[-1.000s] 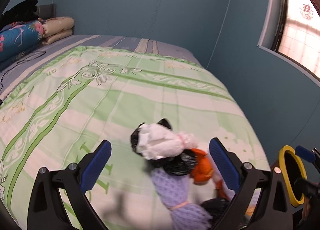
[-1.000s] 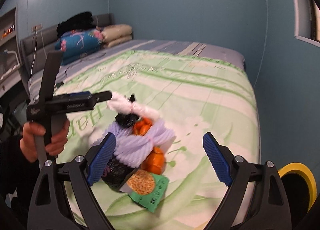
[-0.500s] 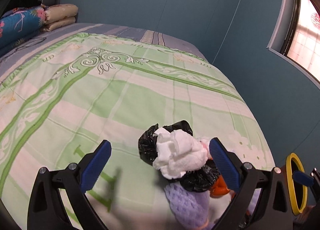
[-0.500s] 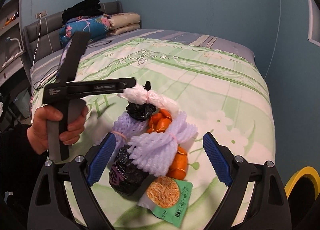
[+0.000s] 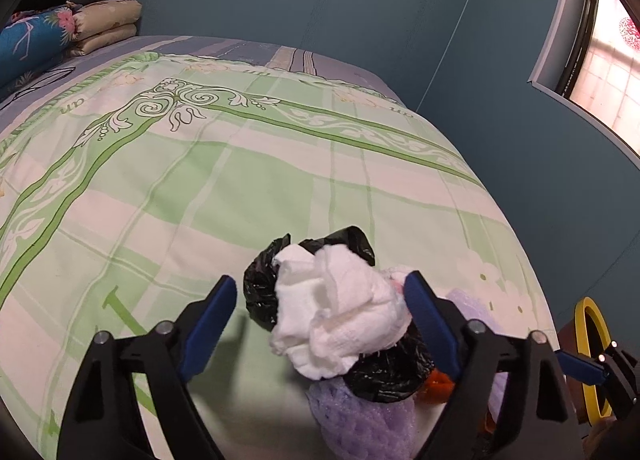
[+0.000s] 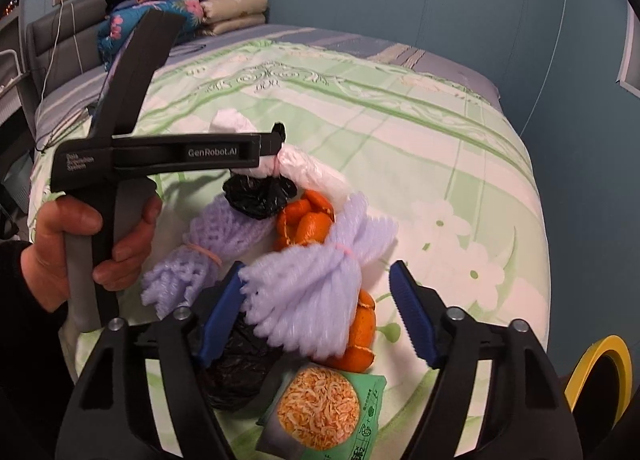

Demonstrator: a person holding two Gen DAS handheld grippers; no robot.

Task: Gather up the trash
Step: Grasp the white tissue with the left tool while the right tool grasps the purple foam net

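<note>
Several crumpled scraps of trash point(image 6: 304, 260) heaped together.

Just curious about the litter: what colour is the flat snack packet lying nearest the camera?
The flat snack packet is green, picturing orange shreds; the right wrist view shows it best.

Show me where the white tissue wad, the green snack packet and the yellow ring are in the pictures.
white tissue wad point(image 5: 340, 308), left wrist view, middle of the crumpled mass.
green snack packet point(image 6: 324, 408), right wrist view, on its printed food picture.
yellow ring point(image 6: 596, 356), right wrist view, upper rim.
</note>
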